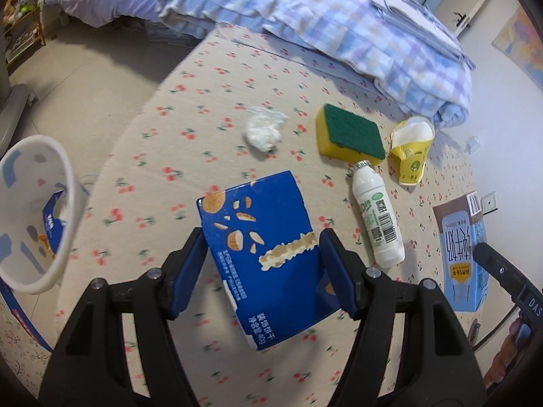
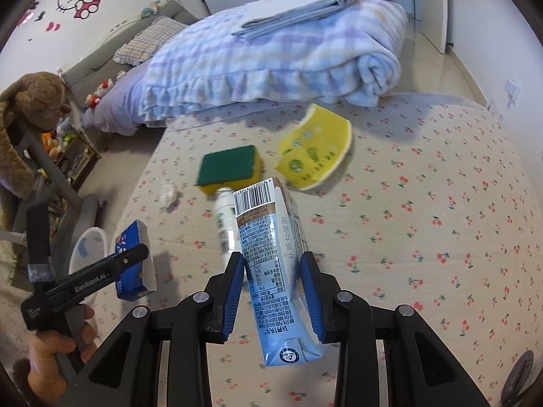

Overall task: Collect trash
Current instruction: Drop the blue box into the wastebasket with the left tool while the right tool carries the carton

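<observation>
The blue pads of the left gripper [image 1: 263,261] press on the two long sides of a blue biscuit box [image 1: 263,254], which hangs tilted between them, clear of the cherry-print bedsheet [image 1: 169,135] below. In the right wrist view the same box [image 2: 134,261] shows at the lower left, with a hand [image 2: 57,349] around the left gripper's handle beneath it. The right gripper [image 2: 273,291] pinches a pale blue milk carton [image 2: 271,271] by its narrow sides; the carton stands nearly upright between the pads, barcode end uppermost, lifted off the sheet.

Taking the green-and-yellow sponge [image 1: 349,134] as the landmark, the rest of the litter lies around it on the sheet. A white plastic bottle [image 1: 376,213] lies on its side just in front of the sponge, its foil-capped neck nearly touching the sponge's near corner. A torn yellow paper cup [image 1: 412,149] lies just beside the sponge on its right in the left wrist view. A crumpled white tissue [image 1: 263,129] sits near the sponge on its left. Behind the sponge, at the far edge of the sheet, a folded blue checked blanket [image 1: 339,23] is heaped. Well apart from the sponge, off the left edge of the bed, a white bin [image 1: 34,210] stands with a blue box visible inside it.
</observation>
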`<action>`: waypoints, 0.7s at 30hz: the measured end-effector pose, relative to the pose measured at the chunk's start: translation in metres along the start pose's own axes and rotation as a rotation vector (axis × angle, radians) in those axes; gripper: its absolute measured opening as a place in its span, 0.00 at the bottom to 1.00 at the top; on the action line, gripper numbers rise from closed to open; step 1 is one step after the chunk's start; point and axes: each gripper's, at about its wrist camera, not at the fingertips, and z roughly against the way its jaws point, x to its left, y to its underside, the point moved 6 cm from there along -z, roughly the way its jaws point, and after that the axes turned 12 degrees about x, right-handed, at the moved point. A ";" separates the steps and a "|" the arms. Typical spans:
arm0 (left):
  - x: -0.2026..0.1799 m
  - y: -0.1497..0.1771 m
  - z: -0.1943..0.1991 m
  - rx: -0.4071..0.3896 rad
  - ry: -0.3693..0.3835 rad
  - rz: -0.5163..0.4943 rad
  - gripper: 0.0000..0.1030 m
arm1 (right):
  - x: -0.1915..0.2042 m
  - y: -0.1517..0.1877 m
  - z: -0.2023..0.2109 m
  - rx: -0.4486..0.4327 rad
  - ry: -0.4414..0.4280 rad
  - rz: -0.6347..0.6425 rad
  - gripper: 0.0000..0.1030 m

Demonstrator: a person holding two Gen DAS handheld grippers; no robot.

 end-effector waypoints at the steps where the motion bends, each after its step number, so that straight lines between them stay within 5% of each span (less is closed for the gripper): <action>1: 0.006 0.000 0.004 -0.005 0.004 0.008 0.67 | 0.008 -0.001 0.001 -0.003 -0.005 0.010 0.34; 21: 0.151 0.000 0.069 -0.099 -0.024 0.169 0.67 | 0.169 -0.001 -0.047 0.043 -0.100 0.189 0.34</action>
